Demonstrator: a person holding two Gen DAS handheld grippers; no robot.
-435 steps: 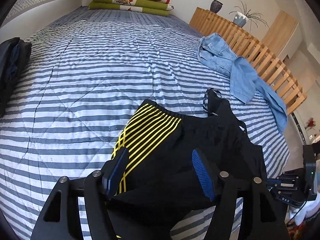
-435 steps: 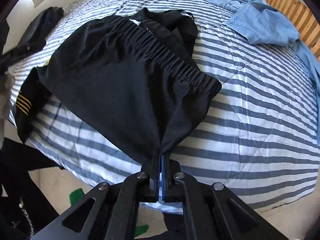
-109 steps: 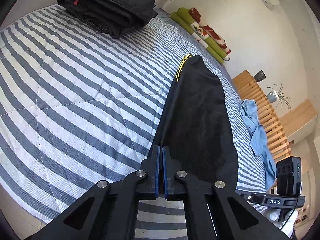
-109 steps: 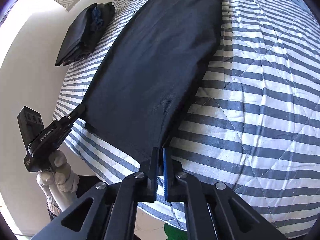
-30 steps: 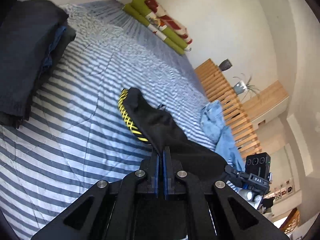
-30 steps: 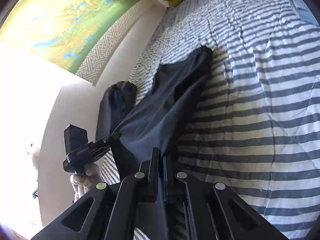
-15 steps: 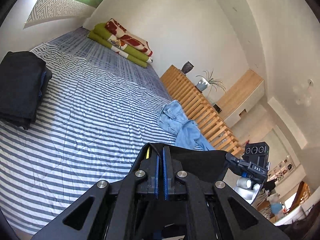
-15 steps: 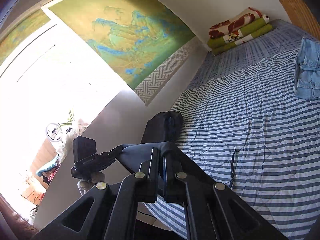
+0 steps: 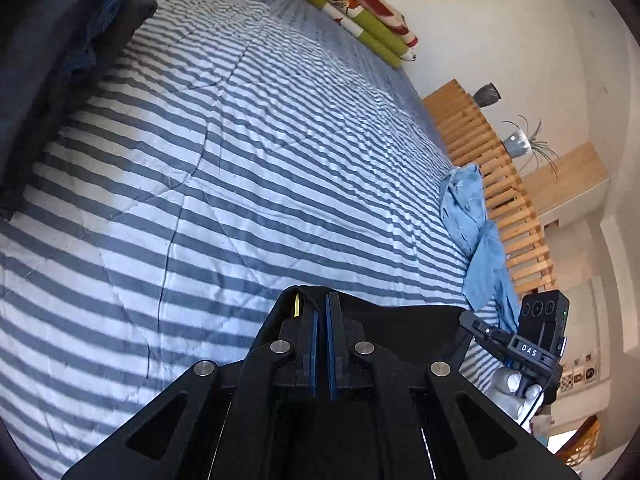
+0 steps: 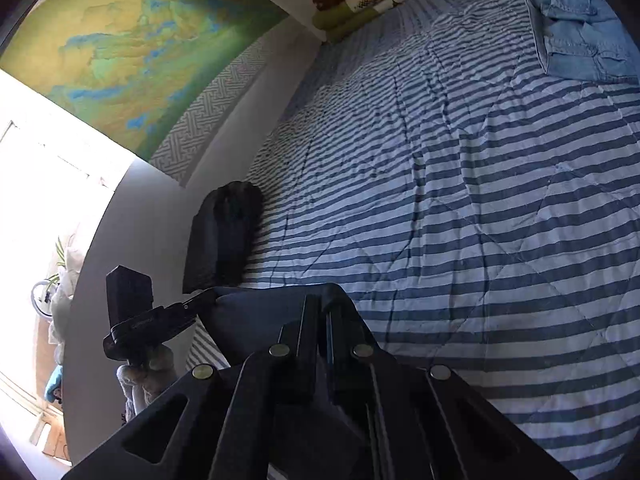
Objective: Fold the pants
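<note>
Biggest thing in shot is the bed point(image 9: 248, 152), striped quilt, mostly bare in the middle. There's a stack of dark folded clothes point(image 9: 60, 60) on its left side against the wall, rolled green/red blankets point(image 9: 360, 12) up at the far end, and a crumpled pair of jeans point(image 9: 476, 232) on the right edge next to the wooden slat rail point(image 9: 500, 168).

The black pants point(image 9: 400, 320) aren't lying on the bed rn, they're up in the air, stretched between both grippers at the near edge of the bed. Left gripper point(image 9: 322, 308) is closed tight on one corner, w/ a bit of yellow stripe point(image 9: 296, 305) poking out beside the fingers. Right gripper point(image 10: 323, 312) is pinched shut on the other corner, and the fabric runs taut across to the left one, which you can see in the right cam.

What could go wrong imo:
- Grip on each side looks like just a thin edge of cloth. A quick swing to lay them down could pull a corner out, and then the whole thing flops in a heap.
- If one hand drops faster than the other, the pants land skewed and the fold line ends up crooked.
- Can't see the hanging part at all from either cam, so it may bunch or double under itself when it touches the quilt.
- Laying too far right risks landing on the jeans.
</note>
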